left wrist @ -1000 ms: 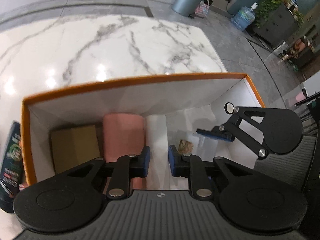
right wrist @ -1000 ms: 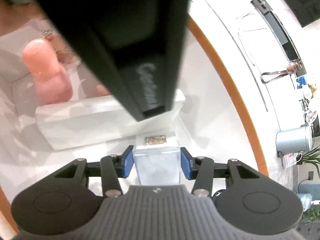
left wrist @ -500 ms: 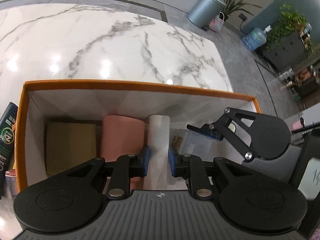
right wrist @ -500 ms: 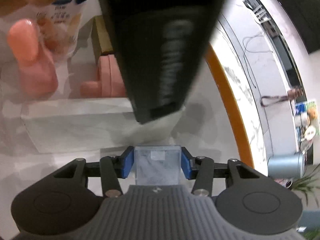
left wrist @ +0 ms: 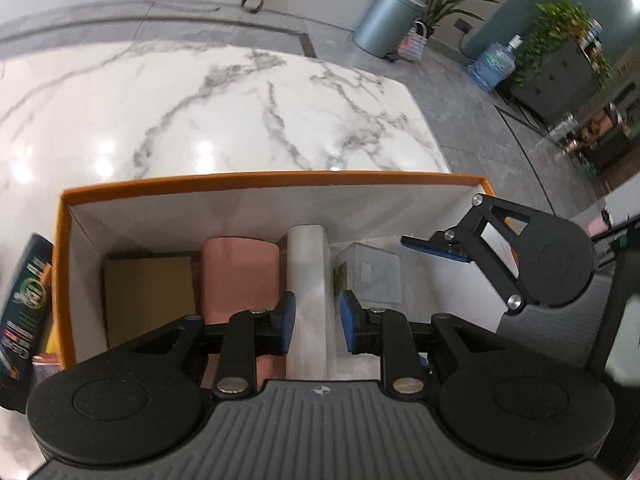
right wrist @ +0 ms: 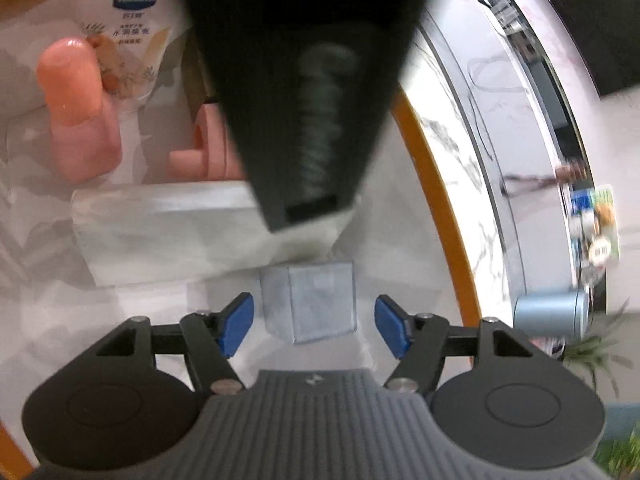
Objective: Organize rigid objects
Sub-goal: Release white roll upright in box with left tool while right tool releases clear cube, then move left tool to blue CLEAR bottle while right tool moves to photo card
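An orange-rimmed white box point(left wrist: 256, 179) stands on the marble table. Inside lie a tan box point(left wrist: 148, 292), a pink cylinder point(left wrist: 239, 276), a long white box point(left wrist: 310, 268) and a small grey cube point(left wrist: 370, 274). My left gripper point(left wrist: 317, 322) hovers above the white box, its jaws a narrow gap apart and empty. My right gripper point(right wrist: 314, 324) is open, its pads on either side of the grey cube point(right wrist: 316, 304), which rests on the box floor. The right gripper also shows in the left wrist view point(left wrist: 472, 240), above the box's right end.
A dark green bottle point(left wrist: 24, 300) lies outside the box's left wall. A Vaseline pouch point(right wrist: 132, 32) and a pink bottle point(right wrist: 76, 108) sit at the box's far end. The left gripper's black body point(right wrist: 312, 92) hangs over the right wrist view. The table edge is beyond the box.
My right gripper has opened and let go of the grey cube, which now rests on the box floor. The left gripper has lifted and shifted slightly.
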The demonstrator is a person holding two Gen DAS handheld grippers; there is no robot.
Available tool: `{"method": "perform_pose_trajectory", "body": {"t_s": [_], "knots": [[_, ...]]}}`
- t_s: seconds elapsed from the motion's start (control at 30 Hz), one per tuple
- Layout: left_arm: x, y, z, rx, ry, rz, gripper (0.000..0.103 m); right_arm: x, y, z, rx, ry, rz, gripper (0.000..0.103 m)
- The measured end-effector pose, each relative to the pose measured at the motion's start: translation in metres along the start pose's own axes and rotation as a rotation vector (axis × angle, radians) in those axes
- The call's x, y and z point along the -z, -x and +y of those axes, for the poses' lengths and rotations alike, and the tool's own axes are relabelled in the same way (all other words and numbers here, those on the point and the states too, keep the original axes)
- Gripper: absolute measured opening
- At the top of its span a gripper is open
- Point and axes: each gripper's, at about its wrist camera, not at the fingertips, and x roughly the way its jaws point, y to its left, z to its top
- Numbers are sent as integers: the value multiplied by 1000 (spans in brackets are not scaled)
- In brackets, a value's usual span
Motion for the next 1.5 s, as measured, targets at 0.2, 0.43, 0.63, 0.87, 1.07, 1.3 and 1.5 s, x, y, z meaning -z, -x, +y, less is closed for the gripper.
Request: {"method": "perform_pose_trajectory", "body": {"t_s": [0.2,0.43,0.63,0.87,1.07,1.3,1.5], "knots": [[11,24,-12,-41,-113,-52,27,1,26,1,-13,-153,21,69],[25,51,-16,-39,-161,-97,27,4,57,4,34,-285,16,69],[36,82,-7,-58,-190,-161,27,-9,81,16,32,-384,-84,57],[48,118,10,-122,-199,-226,27,-44,104,29,44,-464,-186,52],[54,142,40,-163,-148,-281,27,-78,114,44,26,-550,-247,41],[63,157,88,-216,-107,-269,27,-119,105,58,-65,-511,-270,27],[69,154,119,-228,-127,-228,27,-155,88,76,-124,-416,-245,26]]}}
